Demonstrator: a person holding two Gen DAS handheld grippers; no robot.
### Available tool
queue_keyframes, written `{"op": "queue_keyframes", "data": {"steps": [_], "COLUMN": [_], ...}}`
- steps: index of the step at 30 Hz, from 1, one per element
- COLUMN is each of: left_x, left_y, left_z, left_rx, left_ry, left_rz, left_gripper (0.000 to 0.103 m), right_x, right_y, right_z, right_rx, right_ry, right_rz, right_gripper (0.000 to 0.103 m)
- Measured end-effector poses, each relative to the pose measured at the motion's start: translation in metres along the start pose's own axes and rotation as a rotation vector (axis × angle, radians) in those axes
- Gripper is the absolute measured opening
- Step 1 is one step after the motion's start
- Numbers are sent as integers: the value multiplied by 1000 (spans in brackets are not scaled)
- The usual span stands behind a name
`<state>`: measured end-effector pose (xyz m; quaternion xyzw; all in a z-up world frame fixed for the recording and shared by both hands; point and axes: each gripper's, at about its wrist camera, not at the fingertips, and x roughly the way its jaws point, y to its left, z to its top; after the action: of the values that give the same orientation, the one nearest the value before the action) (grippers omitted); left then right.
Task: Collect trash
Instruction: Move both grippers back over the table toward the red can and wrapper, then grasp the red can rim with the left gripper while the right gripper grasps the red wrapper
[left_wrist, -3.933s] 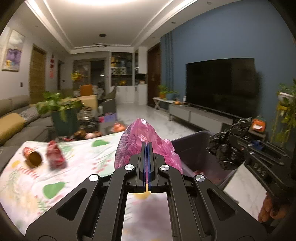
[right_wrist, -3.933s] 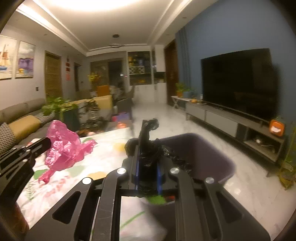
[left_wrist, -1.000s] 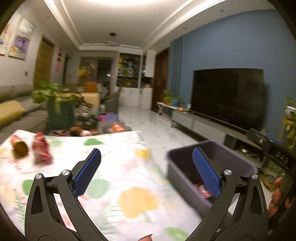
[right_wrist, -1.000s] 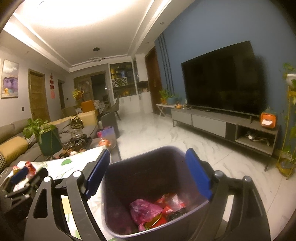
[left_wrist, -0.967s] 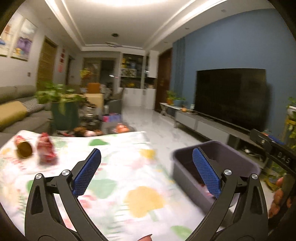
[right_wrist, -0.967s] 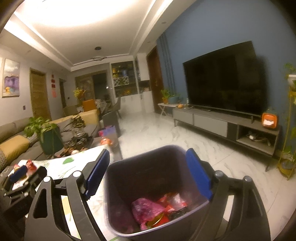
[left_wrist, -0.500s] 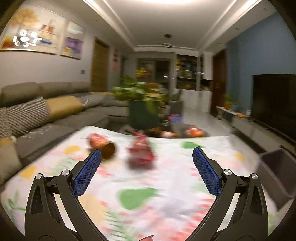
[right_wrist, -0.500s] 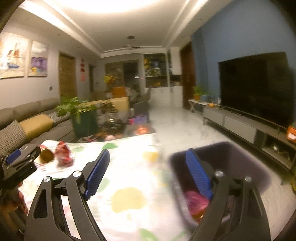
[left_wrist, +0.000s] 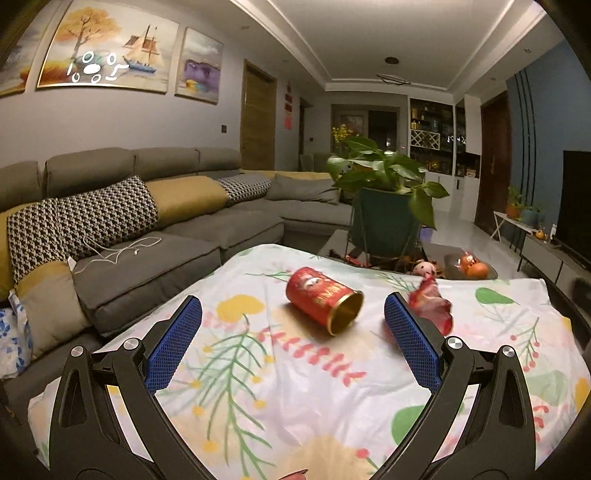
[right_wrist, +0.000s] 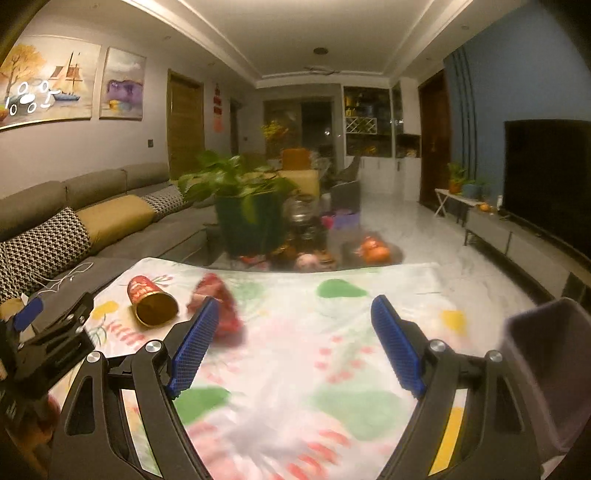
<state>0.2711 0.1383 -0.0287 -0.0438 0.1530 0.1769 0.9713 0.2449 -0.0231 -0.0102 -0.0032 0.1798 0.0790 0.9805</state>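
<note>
red can (left_wrist: 321, 300) on its side, label writing unreadable

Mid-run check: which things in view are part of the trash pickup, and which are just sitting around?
Part of the job:
- red can, on its side on the floral cloth
- crumpled red wrapper beside it
- grey bin at the cloth's right edge
- left claw and right claw, both open and empty

Just lying about:
- potted plant
- sofa cushions
- white cable
- oranges

floral-clothed table (left_wrist: 258, 387), red can (left_wrist: 323, 301), red wrapper (left_wrist: 430, 304)
</note>
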Motion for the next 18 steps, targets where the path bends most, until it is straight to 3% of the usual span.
{"op": "queue_keyframes", "data": {"steps": [10, 14, 18], "left_x": [31, 47, 58], "left_y": [20, 24, 17], "left_z": [10, 11, 7], "left_rx": [2, -10, 8], "left_ry": [-4, 22, 38], "left_rz": [6, -36, -66], "left_gripper": [98, 98, 97], "right_x": [98, 130, 155], "right_y": [57, 71, 68], "right_z": [0, -5, -15], "right_rx": [-56, -81, -60], "right_ry": [75, 131, 227], "right_rz": [12, -1, 26], "right_gripper": [82, 82, 68]}}
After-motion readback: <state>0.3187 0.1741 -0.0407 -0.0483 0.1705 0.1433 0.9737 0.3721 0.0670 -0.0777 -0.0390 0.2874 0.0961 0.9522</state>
